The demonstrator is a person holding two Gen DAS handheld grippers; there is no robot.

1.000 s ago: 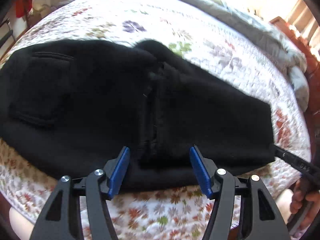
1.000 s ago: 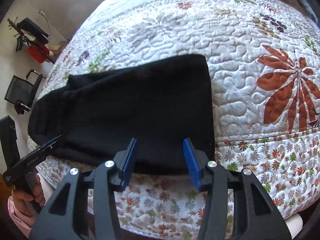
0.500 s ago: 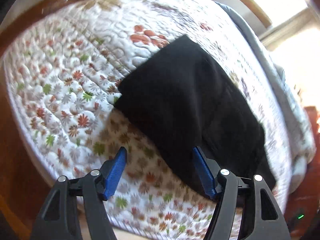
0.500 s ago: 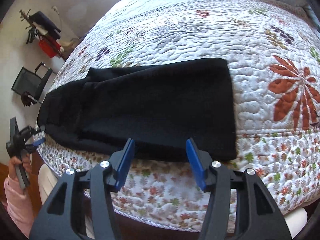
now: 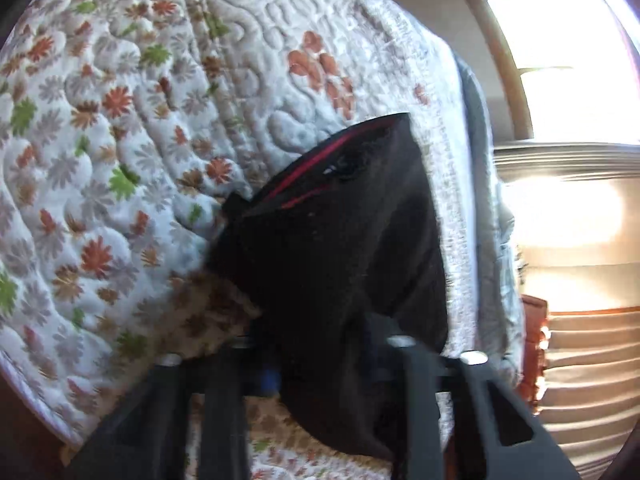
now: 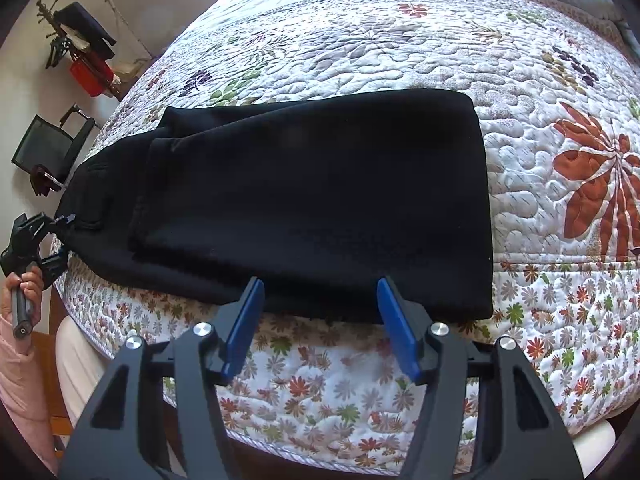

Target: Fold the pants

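The pants (image 6: 312, 204) lie flat on the bed (image 6: 400, 40), black and already doubled, one leg stacked on the other, so the lengthwise fold looks done. What's left, by my reckoning, is the crosswise folding, bringing one end over toward the other. They sit along the bed's near edge, long axis running parallel to it: the waist end points at the bed's left edge, the hem end lies squared off on the right, near a big rust-red leaf print.

Over at the waist, the left gripper (image 6: 60, 236) is right at the cloth. Its own camera shows black fabric with a red-striped inner band draped over and between its fingers, lifted off the quilt, so it reads as clamped on the waist end, though the blur hides the blue pads (image 5: 269, 380) almost entirely.

The right gripper (image 6: 320, 320) hovers just off the near edge at mid-leg, fingers spread wide, holding nothing, fabric not yet between them.

A chair (image 6: 52, 146) stands by the wall beyond.
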